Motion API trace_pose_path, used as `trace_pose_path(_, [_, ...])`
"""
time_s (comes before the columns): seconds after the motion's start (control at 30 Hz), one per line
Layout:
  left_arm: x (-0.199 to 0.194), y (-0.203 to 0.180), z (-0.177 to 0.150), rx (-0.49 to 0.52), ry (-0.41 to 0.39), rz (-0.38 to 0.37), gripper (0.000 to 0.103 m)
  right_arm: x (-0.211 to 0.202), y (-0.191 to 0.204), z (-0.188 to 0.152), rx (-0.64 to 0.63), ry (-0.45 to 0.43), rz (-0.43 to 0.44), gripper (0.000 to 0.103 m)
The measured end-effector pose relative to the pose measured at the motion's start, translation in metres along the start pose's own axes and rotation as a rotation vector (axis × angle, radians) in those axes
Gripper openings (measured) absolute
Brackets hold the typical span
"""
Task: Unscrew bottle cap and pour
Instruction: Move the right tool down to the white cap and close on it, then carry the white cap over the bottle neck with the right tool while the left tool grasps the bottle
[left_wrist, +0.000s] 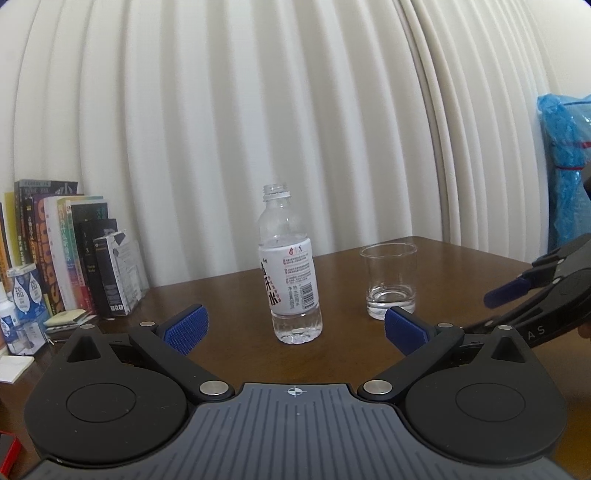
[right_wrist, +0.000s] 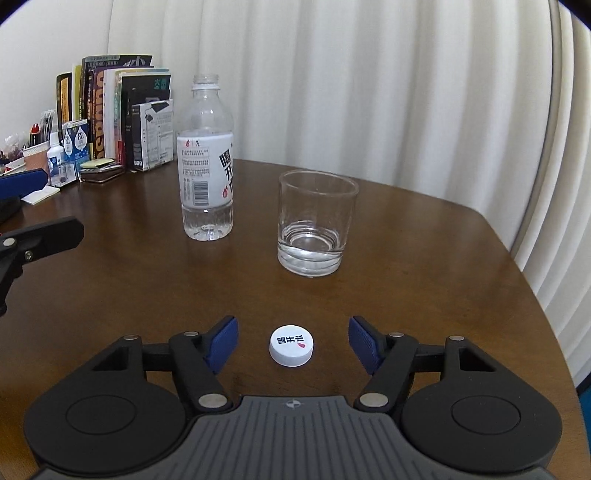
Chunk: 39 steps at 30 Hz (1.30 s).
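Note:
A clear plastic water bottle (left_wrist: 291, 269) (right_wrist: 207, 162) with a white label stands upright on the brown table, its neck uncapped. A clear glass tumbler (left_wrist: 389, 282) (right_wrist: 314, 225) stands to its right, with a little water in it. The white bottle cap (right_wrist: 291, 345) lies flat on the table between the blue pads of my right gripper (right_wrist: 293, 345), and the pads stand clear of it. My left gripper (left_wrist: 293, 328) is open in front of the bottle, with nothing between its fingers. The right gripper's arm (left_wrist: 535, 295) shows at the right edge of the left wrist view.
A row of books (right_wrist: 122, 110) and small boxes (right_wrist: 151, 136) lines the table's far left, with a paper cup of pens (right_wrist: 35, 155) and sticky notes (right_wrist: 40, 194). White pleated curtains hang behind. The table's rounded edge (right_wrist: 517, 266) runs close on the right. A blue plastic bag (left_wrist: 565, 166) sits far right.

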<state>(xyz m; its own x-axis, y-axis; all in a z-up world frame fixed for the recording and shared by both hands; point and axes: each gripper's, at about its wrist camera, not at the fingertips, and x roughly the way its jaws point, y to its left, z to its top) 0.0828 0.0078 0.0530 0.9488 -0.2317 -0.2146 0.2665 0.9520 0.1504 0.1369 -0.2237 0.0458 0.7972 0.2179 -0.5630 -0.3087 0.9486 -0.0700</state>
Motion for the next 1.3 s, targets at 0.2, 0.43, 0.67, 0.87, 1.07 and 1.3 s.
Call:
trace_pose_path(0.2, [0.008, 0.004, -0.001, -0.003, 0.011, -0.011, 0.103, 0.009, -0.001, 0.001, -0.011, 0.037, 0.012, 0.058])
trace_pose_path(0.43, [0.017, 0.009, -0.002, -0.024, 0.02, -0.041, 0.103, 0.018, -0.003, 0.002, -0.003, 0.064, 0.016, 0.056])
trace_pose_path(0.67, [0.023, 0.013, -0.003, -0.044, 0.029, -0.064, 0.103, 0.021, -0.005, 0.004, 0.014, 0.08, 0.047, 0.037])
trace_pose_path(0.87, [0.029, 0.017, -0.003, -0.058, 0.037, -0.079, 0.103, 0.023, -0.003, 0.006, 0.002, 0.081, 0.071, 0.032])
trace_pose_path(1.07, [0.041, 0.029, 0.007, -0.06, 0.01, -0.113, 0.103, 0.014, -0.001, 0.021, -0.015, 0.037, 0.114, 0.032])
trace_pose_path(1.3, [0.072, 0.043, 0.021, -0.054, -0.009, -0.144, 0.103, -0.008, 0.002, 0.068, -0.085, -0.073, 0.17, 0.032])
